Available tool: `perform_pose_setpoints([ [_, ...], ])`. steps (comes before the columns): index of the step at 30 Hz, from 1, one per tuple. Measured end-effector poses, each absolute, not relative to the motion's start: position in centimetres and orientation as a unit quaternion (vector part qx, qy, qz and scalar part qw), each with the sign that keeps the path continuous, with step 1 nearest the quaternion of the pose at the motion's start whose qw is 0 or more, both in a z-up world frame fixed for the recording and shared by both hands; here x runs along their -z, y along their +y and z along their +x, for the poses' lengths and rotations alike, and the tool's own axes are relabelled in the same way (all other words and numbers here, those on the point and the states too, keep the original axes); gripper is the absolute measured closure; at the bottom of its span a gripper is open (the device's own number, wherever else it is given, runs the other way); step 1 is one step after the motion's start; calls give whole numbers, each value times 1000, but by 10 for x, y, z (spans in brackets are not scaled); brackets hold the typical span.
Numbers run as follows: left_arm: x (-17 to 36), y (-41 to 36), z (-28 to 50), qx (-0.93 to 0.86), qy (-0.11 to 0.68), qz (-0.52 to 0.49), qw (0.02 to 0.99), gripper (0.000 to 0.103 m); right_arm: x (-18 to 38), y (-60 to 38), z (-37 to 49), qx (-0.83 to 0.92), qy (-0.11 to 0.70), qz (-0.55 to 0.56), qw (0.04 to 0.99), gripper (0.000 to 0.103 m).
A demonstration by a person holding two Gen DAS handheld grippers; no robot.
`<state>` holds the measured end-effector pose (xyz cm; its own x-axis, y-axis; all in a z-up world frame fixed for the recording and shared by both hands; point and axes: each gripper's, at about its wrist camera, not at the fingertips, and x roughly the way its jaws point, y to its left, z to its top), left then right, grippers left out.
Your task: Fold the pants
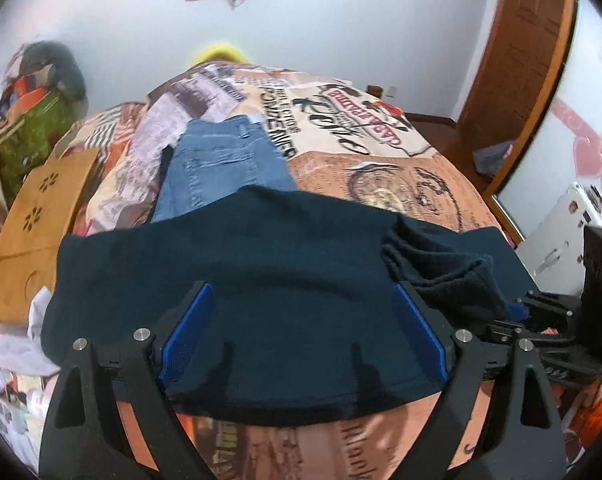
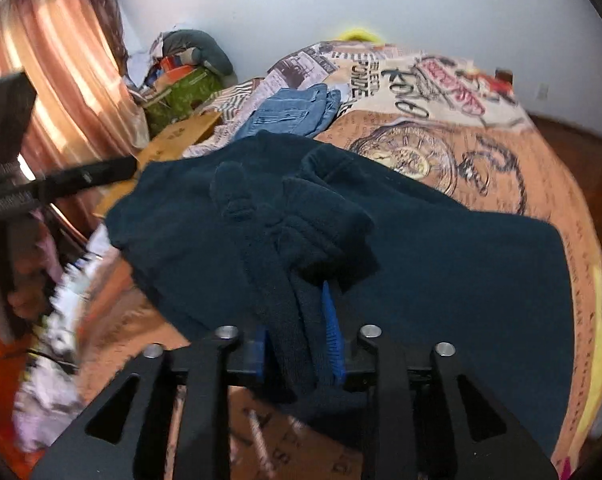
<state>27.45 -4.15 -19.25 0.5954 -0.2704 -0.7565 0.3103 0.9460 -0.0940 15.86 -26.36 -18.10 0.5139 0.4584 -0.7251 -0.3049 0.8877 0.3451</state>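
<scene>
On the bed (image 1: 401, 184), across its near edge, lie the dark navy pants (image 1: 241, 264), spread flat over the printed cover (image 2: 481, 168). In the left wrist view the pants reach from the near left side of the bed almost to its right edge, with a bunched fold of cloth raised at their right end. The left gripper (image 1: 303, 336) hangs over the near part of the pants, its blue pads (image 1: 189, 332) spread wide with flat cloth showing between them; neither pad pinches anything.

The right gripper (image 2: 297, 344) sits at the bunched end. Its fingers stand close together with a thick rope of gathered navy cloth running between the blue pads (image 2: 333, 332). The cloth fills the gap, but whether the pads still press on it cannot be told. From there the rumpled fold rises away from the gripper and flops onto the flat part of the pants.

Farther up the bed, towards its far left side, lie folded blue jeans (image 1: 225, 164), touching or just overlapped by the far edge of the navy pants. Beside the left edge of the bed stands a brown board (image 1: 41, 220) with flower cut-outs. A striped curtain (image 2: 61, 60) hangs at the left of the right wrist view.
</scene>
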Motion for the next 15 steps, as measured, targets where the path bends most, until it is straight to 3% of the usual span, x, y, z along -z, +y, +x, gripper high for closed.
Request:
perform_pose_setpoints([
  [9, 174, -118, 284, 228, 405, 54, 884, 12, 144, -314, 143, -195, 402, 121, 886, 56],
  [15, 195, -173, 295, 248, 423, 95, 866, 12, 149, -358, 147, -128, 392, 127, 902, 55],
])
